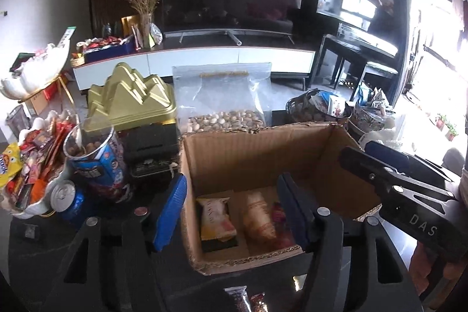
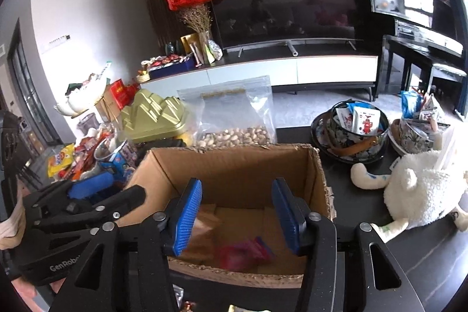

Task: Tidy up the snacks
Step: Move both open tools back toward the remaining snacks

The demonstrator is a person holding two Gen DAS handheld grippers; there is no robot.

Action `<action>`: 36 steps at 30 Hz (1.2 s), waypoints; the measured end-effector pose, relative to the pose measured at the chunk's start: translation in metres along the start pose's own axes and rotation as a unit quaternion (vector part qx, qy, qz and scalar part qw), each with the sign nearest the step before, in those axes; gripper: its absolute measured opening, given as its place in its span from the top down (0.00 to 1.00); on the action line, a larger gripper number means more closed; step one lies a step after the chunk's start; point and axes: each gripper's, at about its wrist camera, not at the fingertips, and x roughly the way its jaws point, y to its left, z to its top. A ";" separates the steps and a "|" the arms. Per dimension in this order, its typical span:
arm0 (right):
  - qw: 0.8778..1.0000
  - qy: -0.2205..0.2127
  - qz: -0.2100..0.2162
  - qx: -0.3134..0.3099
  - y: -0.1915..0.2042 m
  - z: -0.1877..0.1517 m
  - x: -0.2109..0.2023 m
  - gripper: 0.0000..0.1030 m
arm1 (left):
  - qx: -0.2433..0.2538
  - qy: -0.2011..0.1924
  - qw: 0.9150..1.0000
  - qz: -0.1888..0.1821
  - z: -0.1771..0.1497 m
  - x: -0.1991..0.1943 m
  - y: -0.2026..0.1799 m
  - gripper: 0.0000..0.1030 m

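An open cardboard box (image 1: 263, 154) stands on the dark table; it also shows in the right wrist view (image 2: 234, 165). Inside lie a yellow-white snack packet (image 1: 218, 218), a tan wrapped snack (image 1: 260, 217) and a red packet (image 2: 242, 252). My left gripper (image 1: 234, 212) is open and empty above the box's front left. My right gripper (image 2: 237, 220) is open and empty over the box's front edge. Each gripper shows in the other's view: the right one (image 1: 409, 189) at the box's right, the left one (image 2: 87, 203) at its left.
Behind the box stand a clear bag of pistachios (image 1: 225, 104), a gold tin (image 1: 131, 101), a blue snack tub (image 1: 93, 157), a can (image 1: 67, 198) and a heaped snack dish (image 1: 26, 174). Bowls of packets (image 2: 356, 127) and a white plush toy (image 2: 418, 189) lie to the right.
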 end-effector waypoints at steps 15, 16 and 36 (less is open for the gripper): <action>0.999 -0.039 -0.006 -0.022 0.029 -0.034 -0.070 0.50 | 0.003 -0.042 0.999 0.008 -0.042 -0.074 0.003 0.36; 0.999 -0.039 -0.007 -0.022 0.030 -0.038 -0.074 0.49 | 0.003 -0.043 0.999 0.009 -0.047 -0.077 0.003 0.36; 1.000 -0.013 -0.017 -0.014 0.040 -0.127 -0.097 0.44 | -0.003 -0.016 0.999 0.040 -0.144 -0.102 0.007 0.36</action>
